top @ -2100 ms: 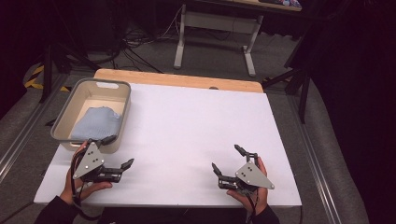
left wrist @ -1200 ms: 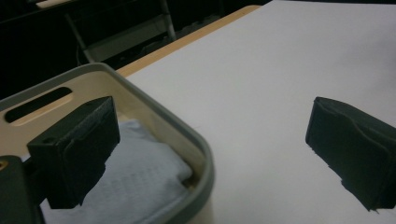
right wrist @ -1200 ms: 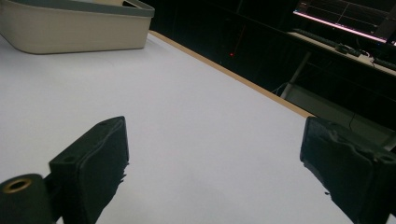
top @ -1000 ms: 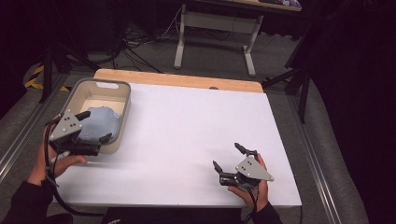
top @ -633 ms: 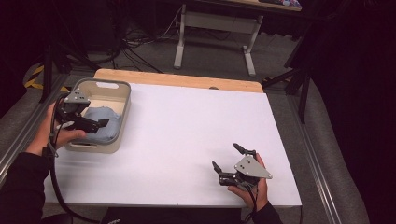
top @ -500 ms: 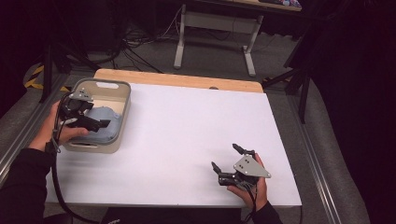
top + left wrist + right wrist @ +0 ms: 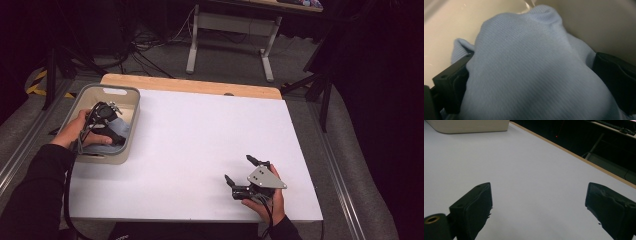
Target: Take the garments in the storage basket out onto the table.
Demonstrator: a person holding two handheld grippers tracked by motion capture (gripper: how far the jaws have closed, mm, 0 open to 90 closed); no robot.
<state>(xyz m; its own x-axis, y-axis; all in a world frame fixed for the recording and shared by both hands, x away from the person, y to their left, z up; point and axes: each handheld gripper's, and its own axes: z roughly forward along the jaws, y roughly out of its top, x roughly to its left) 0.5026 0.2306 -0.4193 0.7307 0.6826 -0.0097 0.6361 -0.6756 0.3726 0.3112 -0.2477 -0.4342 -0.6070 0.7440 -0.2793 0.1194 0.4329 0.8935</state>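
1. High view: the left gripper [image 7: 111,131] is down inside the grey bin [image 7: 131,131] at the table's left edge. About two seconds ago it rested on the white table surface [image 7: 200,140] in front of that bin. It has since travelled up and over the near wall.
2. Half a second ago the left gripper was already over the bin. It now sits a little deeper, with the person's left hand [image 7: 80,131] inside the rim behind it.
3. Left gripper view: the blue cloth [image 7: 534,75] bulges up between the two black jaws, one at each side of the fold. The jaws stand wide apart, bracketing the cloth. They are not yet squeezed on it, though the fabric touches the left jaw's inner face.
4. Beyond the cloth, ahead of the left gripper, rises the pale inner wall of the bin.
5. High view: the right gripper [image 7: 241,173] lies near the table's front edge, well apart from the bin, in the same spot as in every earlier frame.
6. Right gripper view: its jaws are spread wide with bare white table between them. The bin's corner [image 7: 474,126] lies far ahead to their left.
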